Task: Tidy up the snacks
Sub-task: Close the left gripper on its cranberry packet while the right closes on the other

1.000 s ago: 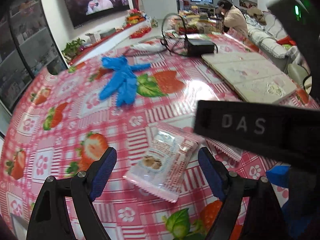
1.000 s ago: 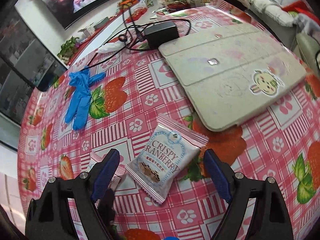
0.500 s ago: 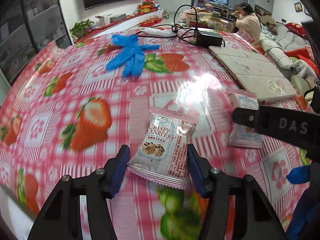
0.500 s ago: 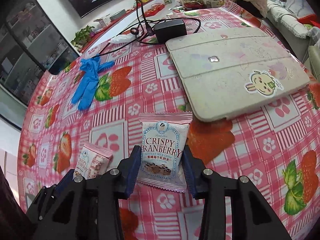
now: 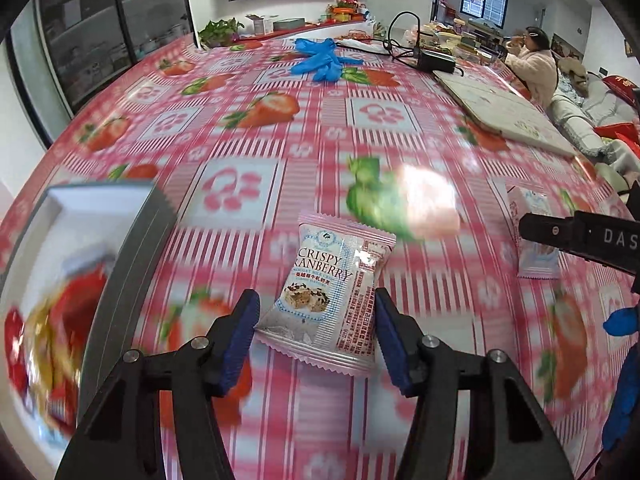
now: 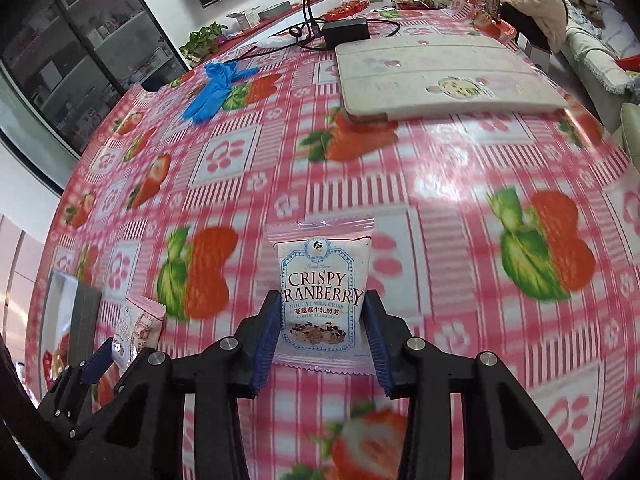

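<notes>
Each tool grips a snack packet above the counter (image 6: 460, 184): the right tool (image 6: 320, 334) pinches one packet (image 6: 323, 300), the left tool (image 5: 316, 334) another (image 5: 332, 292). Left of that lies an open box (image 5: 132, 240), its contents blurred. Beyond lie blue gloves (image 5: 320, 58) and a pad (image 6: 440, 76).

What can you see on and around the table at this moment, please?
snack packets: two, pink-white, one in each gripper
box: one, grey, table's left edge
gloves: blue, far side
flat case: one, off-white, far right
power adapter: one, black, cabled, beyond case
tablecloth: pink strawberry check
seated person: one, background
left gripper: black, blue pads, shut on packet
right gripper: same, shut on packet
</notes>
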